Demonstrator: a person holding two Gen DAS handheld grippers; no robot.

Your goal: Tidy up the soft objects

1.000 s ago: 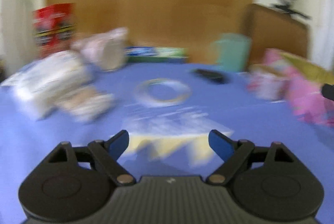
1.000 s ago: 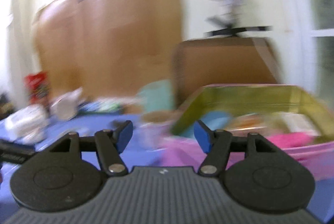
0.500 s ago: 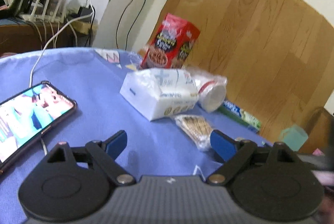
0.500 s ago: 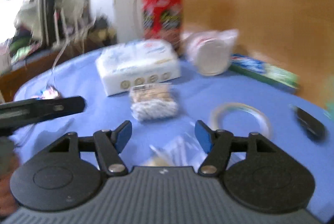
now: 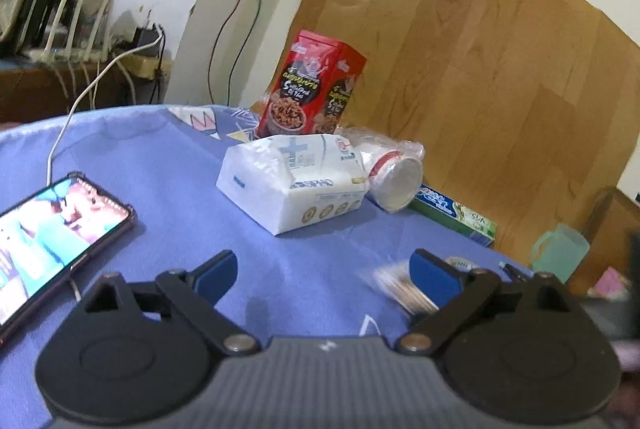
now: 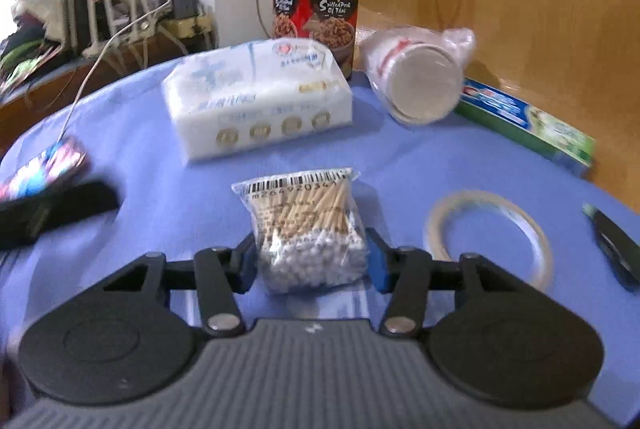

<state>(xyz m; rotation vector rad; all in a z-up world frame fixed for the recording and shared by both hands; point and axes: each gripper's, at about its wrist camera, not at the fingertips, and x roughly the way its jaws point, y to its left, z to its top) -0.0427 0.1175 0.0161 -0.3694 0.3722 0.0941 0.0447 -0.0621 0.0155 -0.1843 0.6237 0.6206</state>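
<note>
Cotton swabs in a little clear bag are what's being grabbed right now, lying on the blue worktop just in front of the white tissue pack. The right tongs have just been closing in and look like they're pinching the bag at its fluffy-tip end, one pad on each side. My guess is a gentle squeeze is the way to go, since that plastic looks slippery and the sticks could shift if it's lifted by one end. The left tongs have just been spreading and hold nothing, hovering over bare cloth. Around it: a roll of clear tape, a sleeve of paper cups, a toothpaste box, a red snack box, a phone on a cable. Wood panelling behind, cluttered shelf off to the side.
</note>
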